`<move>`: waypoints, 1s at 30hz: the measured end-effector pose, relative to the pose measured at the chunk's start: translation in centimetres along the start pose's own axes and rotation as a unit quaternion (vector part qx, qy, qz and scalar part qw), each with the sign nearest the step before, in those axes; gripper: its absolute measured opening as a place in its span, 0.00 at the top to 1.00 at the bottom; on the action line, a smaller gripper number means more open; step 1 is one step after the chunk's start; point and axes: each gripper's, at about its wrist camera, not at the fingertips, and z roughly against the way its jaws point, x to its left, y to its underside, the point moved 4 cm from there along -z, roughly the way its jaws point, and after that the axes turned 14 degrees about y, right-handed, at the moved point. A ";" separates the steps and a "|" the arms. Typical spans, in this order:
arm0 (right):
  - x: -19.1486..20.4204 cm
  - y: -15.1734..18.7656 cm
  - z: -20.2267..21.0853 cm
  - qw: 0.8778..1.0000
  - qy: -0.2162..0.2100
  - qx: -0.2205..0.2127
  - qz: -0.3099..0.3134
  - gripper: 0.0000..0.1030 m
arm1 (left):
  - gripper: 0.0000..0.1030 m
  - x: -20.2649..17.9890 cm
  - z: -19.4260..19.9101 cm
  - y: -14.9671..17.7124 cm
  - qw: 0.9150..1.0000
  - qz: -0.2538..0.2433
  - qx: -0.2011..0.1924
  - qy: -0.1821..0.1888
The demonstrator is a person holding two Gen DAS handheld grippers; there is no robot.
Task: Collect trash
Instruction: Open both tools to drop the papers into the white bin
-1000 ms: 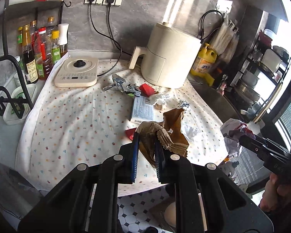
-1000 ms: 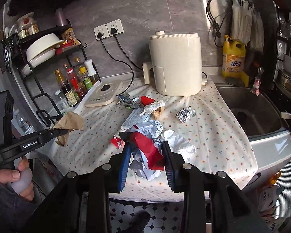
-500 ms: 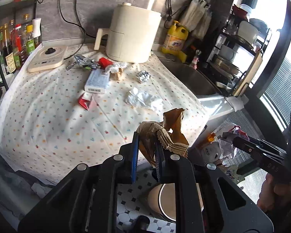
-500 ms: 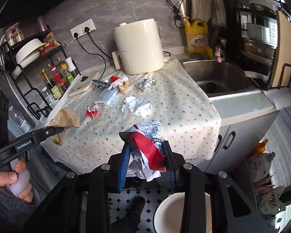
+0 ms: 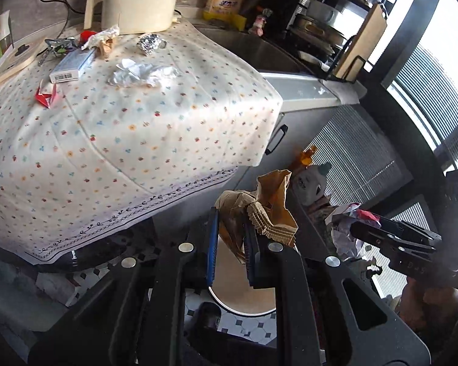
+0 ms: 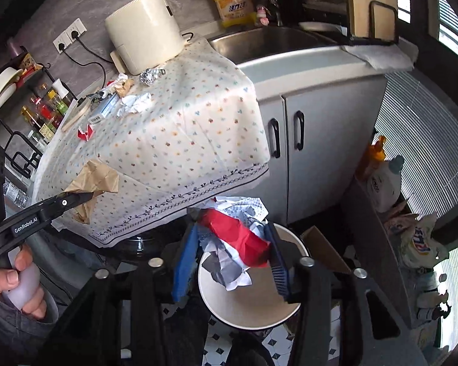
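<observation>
The left gripper (image 5: pixel 230 244) is clamped on a crumpled brown paper bag (image 5: pixel 256 210), and the right gripper (image 6: pixel 229 262) is clamped on a wad of red and white wrappers (image 6: pixel 238 235). A second ago both loads hung over the tablecloth (image 5: pixel 122 128) — now both have swung off the near edge of the counter and hang above the white bin (image 6: pixel 247 302) on the tiled floor. In the right wrist view the wad sits almost squarely over the bin's mouth; in the left wrist view the bag is over the bin's far rim (image 5: pixel 241 308), so it looks slightly less centred.

That suggests the carry is nearly over and release comes next. More trash is left on the cloth: a foil ball (image 5: pixel 148 42), crumpled white paper (image 5: pixel 140 73), a flat box (image 5: pixel 70 67) and a red scrap (image 5: pixel 45 96).

Room is tight — the hanging hem of the cloth lies just to the left, the cabinet doors (image 6: pixel 287 140) are behind, and a cardboard piece (image 6: pixel 323 250) stands beside the bin on the right. Straight down looks open.
</observation>
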 end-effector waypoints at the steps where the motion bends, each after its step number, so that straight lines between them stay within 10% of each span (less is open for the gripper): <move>1: -0.4 0.3 -0.2 1.000 0.001 0.004 -0.004 0.42 | 0.85 -0.4 -0.3 0.2 1.000 -0.004 0.006 0.002; 13: -6.0 0.2 2.4 0.996 0.045 -0.017 -0.069 0.22 | 0.80 -4.9 -4.2 0.9 0.996 -0.030 0.058 0.053; 18: -7.7 0.3 3.4 0.995 0.060 -0.026 -0.082 0.18 | 0.41 -6.3 -4.7 0.6 0.995 -0.038 0.058 0.073; 30: -5.0 -1.7 3.2 0.995 0.061 -0.034 -0.074 0.08 | 0.07 -2.8 -0.9 -1.7 0.999 -0.012 0.007 0.031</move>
